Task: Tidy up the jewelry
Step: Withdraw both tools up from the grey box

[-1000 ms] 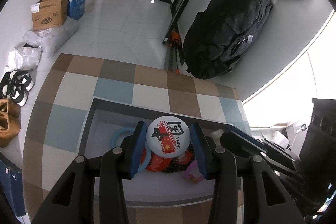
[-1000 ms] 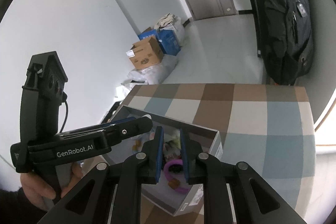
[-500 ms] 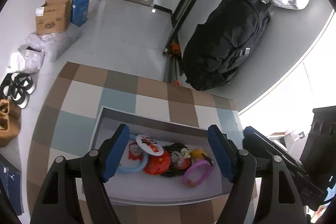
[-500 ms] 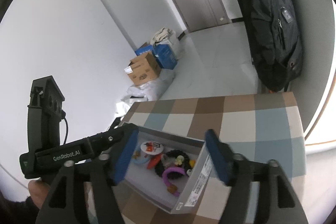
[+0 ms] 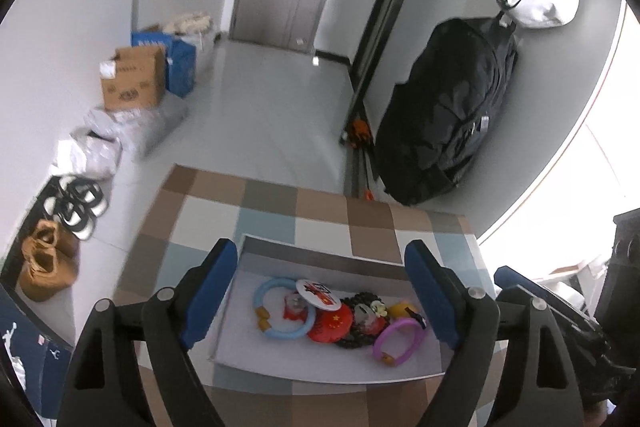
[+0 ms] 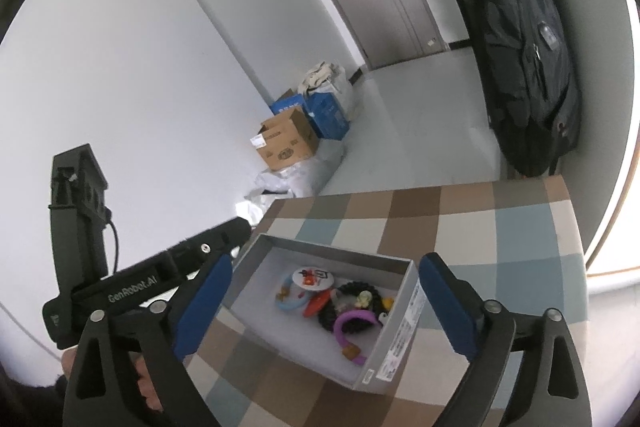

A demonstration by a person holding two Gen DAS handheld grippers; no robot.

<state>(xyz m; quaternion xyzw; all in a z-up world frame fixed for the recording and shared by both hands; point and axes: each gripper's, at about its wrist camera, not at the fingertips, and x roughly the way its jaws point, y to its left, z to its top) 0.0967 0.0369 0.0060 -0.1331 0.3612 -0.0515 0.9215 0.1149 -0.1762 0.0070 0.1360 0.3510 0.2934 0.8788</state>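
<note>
Both the left gripper [image 5: 320,291] and the right gripper [image 6: 322,301] hang spread wide and empty above the box [image 5: 320,257] on the checked table [image 5: 272,199]. The jewelry – a blue ring [image 5: 266,289], badge [image 5: 318,293], purple ring [image 5: 400,341] – lies heaped near the box's right end. Reaching into that tangle could snag two pieces together – or nudge the light box.

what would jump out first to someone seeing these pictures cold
The grey box on the checked brown, blue and cream tabletop, holding a bright heap: a light blue ring, a white round badge lying partly over it, a red badge, a black beaded bracelet and a purple ring. Next, the open left gripper and open right gripper, blue-padded, framing the box with nothing held. Behind, a big black backpack leans against the wall.
</note>
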